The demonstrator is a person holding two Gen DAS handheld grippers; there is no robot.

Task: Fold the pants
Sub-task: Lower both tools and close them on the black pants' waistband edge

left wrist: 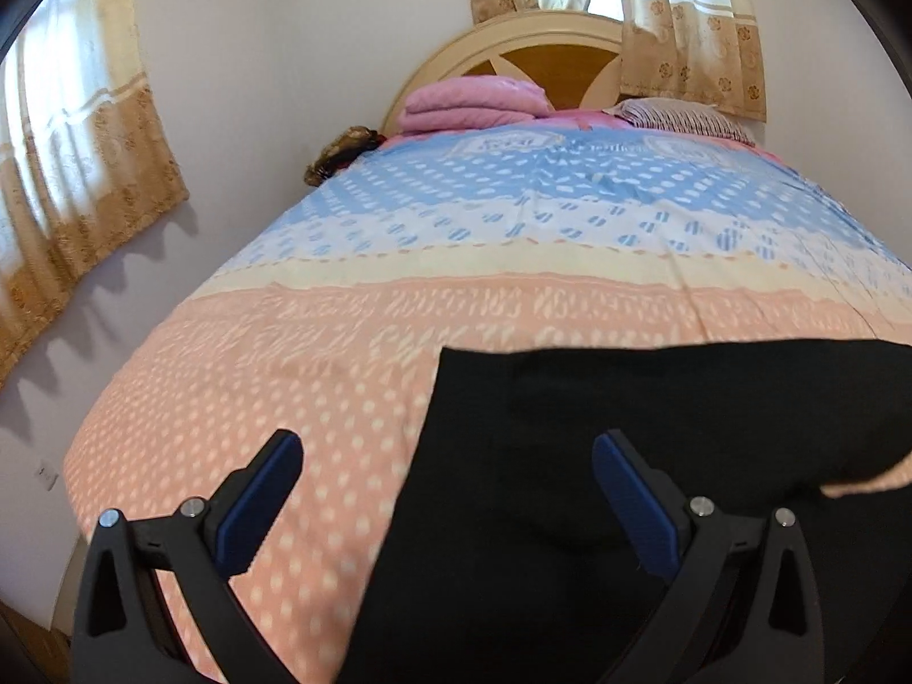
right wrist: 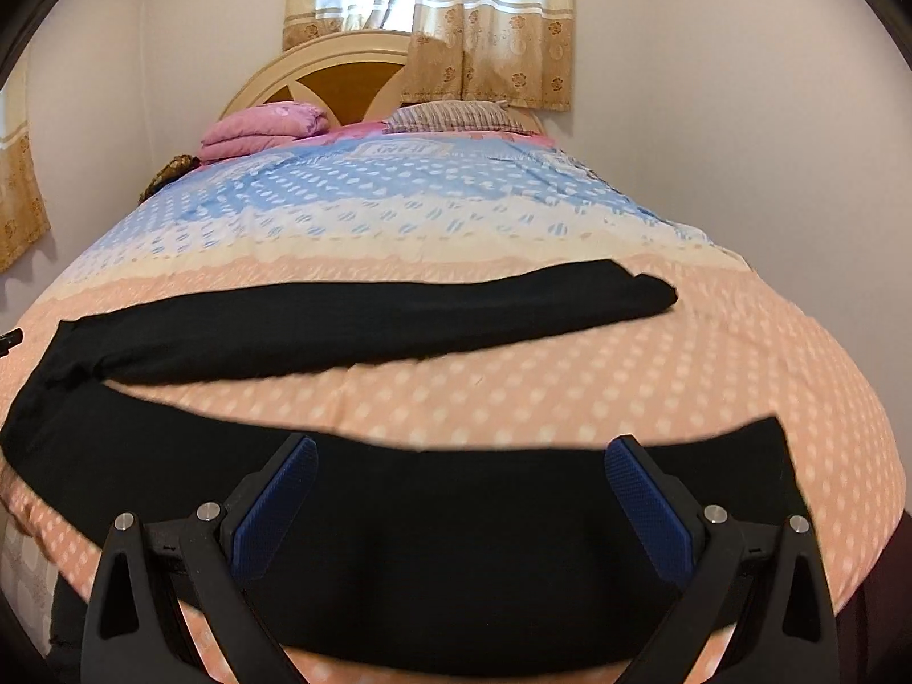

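The black fabric pants lie spread on the bed's quilted cover of peach, cream and blue dotted bands, the two legs splayed apart across the peach band; the left tool hovers with its blue-padded fingers wide apart over the pants' near left edge; the right tool hovers likewise spread, empty, above the nearer leg; a folded pink blanket rests by the headboard.

A wide bed with a dotted quilt in peach, cream and blue bands fills the room. Behind it stands a rounded cream and brown wooden headboard. A folded pink blanket and a striped pillow lie near it. Beige flowered curtains cover a bright window in the pale wall. A second beige curtain hangs on the left wall.
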